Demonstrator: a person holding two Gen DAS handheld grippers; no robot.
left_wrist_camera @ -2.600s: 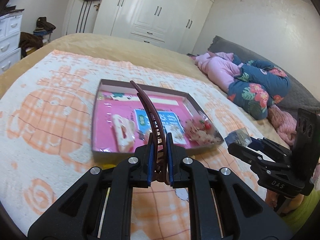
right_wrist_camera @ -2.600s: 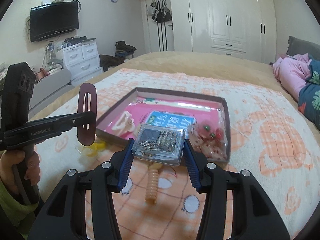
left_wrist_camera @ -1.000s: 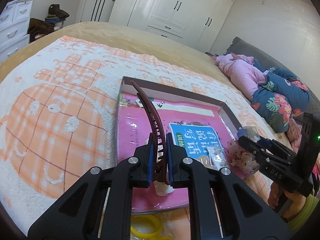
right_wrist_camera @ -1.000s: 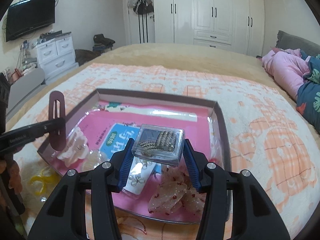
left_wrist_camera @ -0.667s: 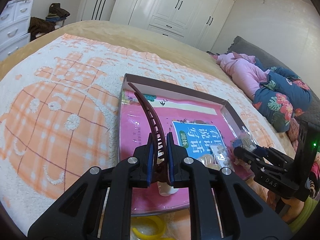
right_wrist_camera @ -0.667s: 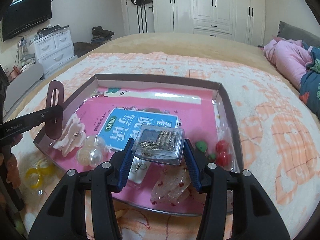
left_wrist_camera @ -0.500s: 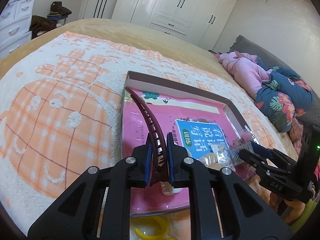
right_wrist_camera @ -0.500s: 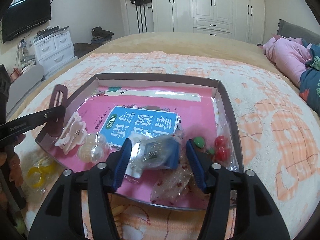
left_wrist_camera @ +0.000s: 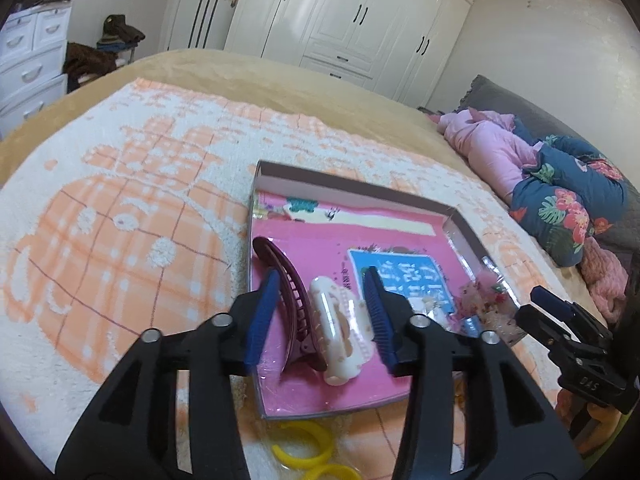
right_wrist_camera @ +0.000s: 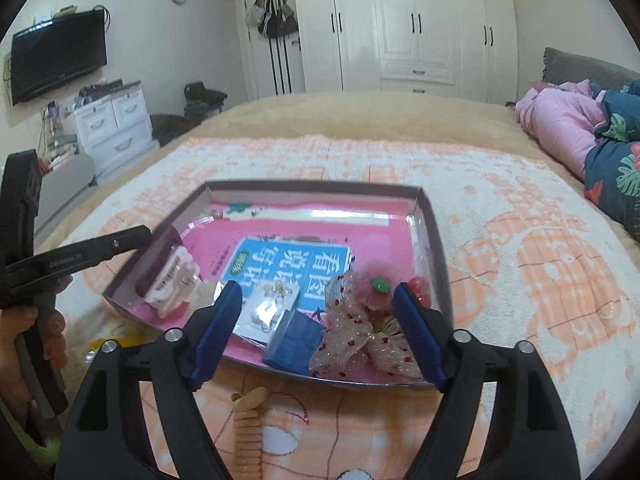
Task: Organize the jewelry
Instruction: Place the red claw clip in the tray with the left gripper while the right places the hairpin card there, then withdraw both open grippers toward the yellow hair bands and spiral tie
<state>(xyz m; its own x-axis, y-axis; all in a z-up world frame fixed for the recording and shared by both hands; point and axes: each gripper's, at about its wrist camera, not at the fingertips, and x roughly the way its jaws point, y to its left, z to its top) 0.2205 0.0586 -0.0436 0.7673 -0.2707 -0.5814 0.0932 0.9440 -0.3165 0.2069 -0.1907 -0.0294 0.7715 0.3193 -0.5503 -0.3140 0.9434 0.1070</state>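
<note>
A shallow brown tray (left_wrist_camera: 352,189) (right_wrist_camera: 312,185) with a pink printed floor lies on the orange-and-white blanket. My left gripper (left_wrist_camera: 320,318) hovers over the tray's near left corner, its jaws opening. The maroon hair clip (left_wrist_camera: 286,300) lies loose between them, beside a white claw clip (left_wrist_camera: 340,332); neither pad presses on it. My right gripper (right_wrist_camera: 318,334) is at the tray's near edge, its jaws opening too. The small clear box with a blue base (right_wrist_camera: 296,340) lies tipped in the tray between its fingers, untouched.
The tray also holds an earring card (right_wrist_camera: 268,308), spotted bows (right_wrist_camera: 360,340) and green and red beads (right_wrist_camera: 378,286). Yellow rings (left_wrist_camera: 304,444) and a peach coil tie (right_wrist_camera: 248,432) lie on the blanket in front. Bedding is piled at the right (left_wrist_camera: 560,200).
The left jaws opened and the maroon clip dropped into the tray by the white claw clip. The right jaws opened, the small box fell into the tray, and that gripper drew back slightly.
</note>
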